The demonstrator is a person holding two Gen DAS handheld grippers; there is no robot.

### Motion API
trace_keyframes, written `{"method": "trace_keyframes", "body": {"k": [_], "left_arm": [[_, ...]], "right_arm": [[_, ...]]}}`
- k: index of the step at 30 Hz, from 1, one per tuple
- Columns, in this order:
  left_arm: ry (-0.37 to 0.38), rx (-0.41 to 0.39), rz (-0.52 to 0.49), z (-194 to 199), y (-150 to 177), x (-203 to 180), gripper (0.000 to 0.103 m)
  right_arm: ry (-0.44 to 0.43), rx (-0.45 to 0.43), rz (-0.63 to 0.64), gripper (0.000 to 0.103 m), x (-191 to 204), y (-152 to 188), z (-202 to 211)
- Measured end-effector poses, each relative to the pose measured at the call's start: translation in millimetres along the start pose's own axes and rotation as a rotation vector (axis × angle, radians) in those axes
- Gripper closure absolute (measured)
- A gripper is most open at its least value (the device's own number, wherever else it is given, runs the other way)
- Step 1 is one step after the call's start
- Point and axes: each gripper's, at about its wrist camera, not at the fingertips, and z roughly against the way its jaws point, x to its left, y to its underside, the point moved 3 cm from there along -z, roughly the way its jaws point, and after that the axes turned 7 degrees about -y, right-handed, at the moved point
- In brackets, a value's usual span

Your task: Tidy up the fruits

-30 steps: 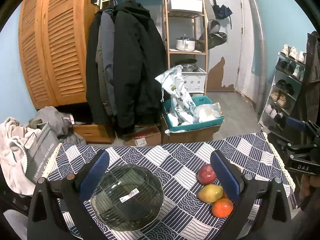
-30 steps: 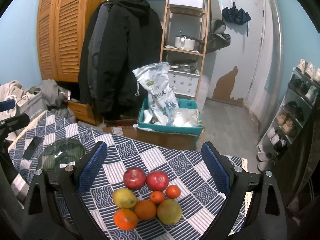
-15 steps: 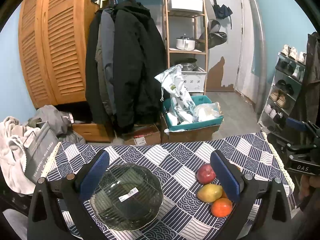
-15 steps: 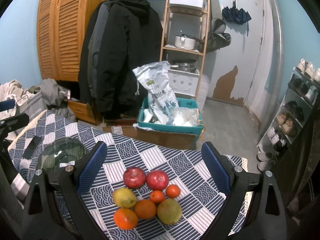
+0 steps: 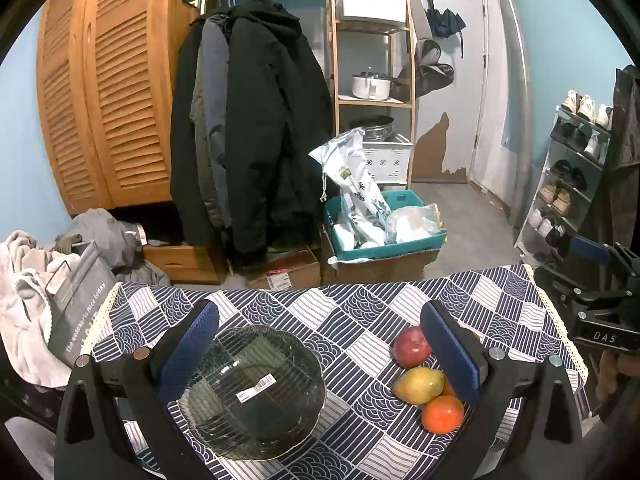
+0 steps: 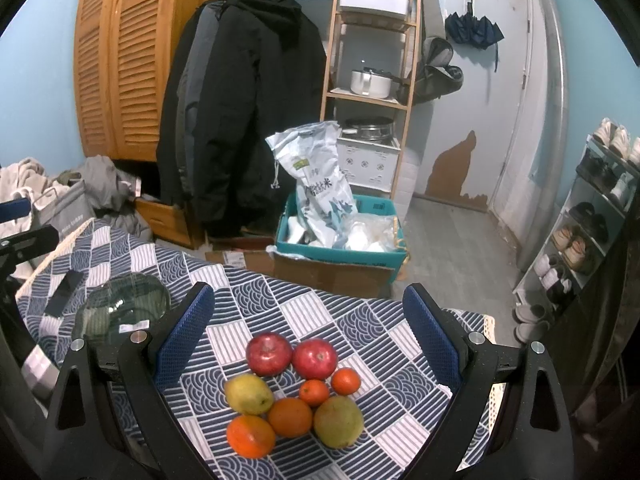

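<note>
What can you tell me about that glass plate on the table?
The glass plate is round, clear and greenish, with a fine grid of ribs across it and a scalloped rim. A white barcode sticker is stuck near its middle. It lies flat on the blue-and-white patterned tablecloth, holds no fruit, and sits apart from the fruit pile. Nothing grips it.

Left gripper (image 5: 320,354) fingers spread wide — above glass plate (image 5: 256,392), fruits (image 5: 424,376) beside, patterned tablecloth (image 5: 352,308)

Clustered apples (image 6: 292,354), oranges (image 6: 272,426), pears (image 6: 338,421); empty glass plate (image 5: 256,390) well apart.
</note>
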Motion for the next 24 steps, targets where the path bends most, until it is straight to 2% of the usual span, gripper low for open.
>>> {"method": "trace_keyframes", "body": {"k": [20,24], "left_arm": [[0.002,0.002,0.003,-1.0,-1.4,2.5,0.002],[0.001,0.002,0.002,0.1,2.3,-1.1,0.002]], "right_arm": [[0.002,0.004,0.001,0.009,-3.0,-2.4,0.8],[0.002,0.007,0.000,0.009,-0.3,6.1,-1.5]]}}
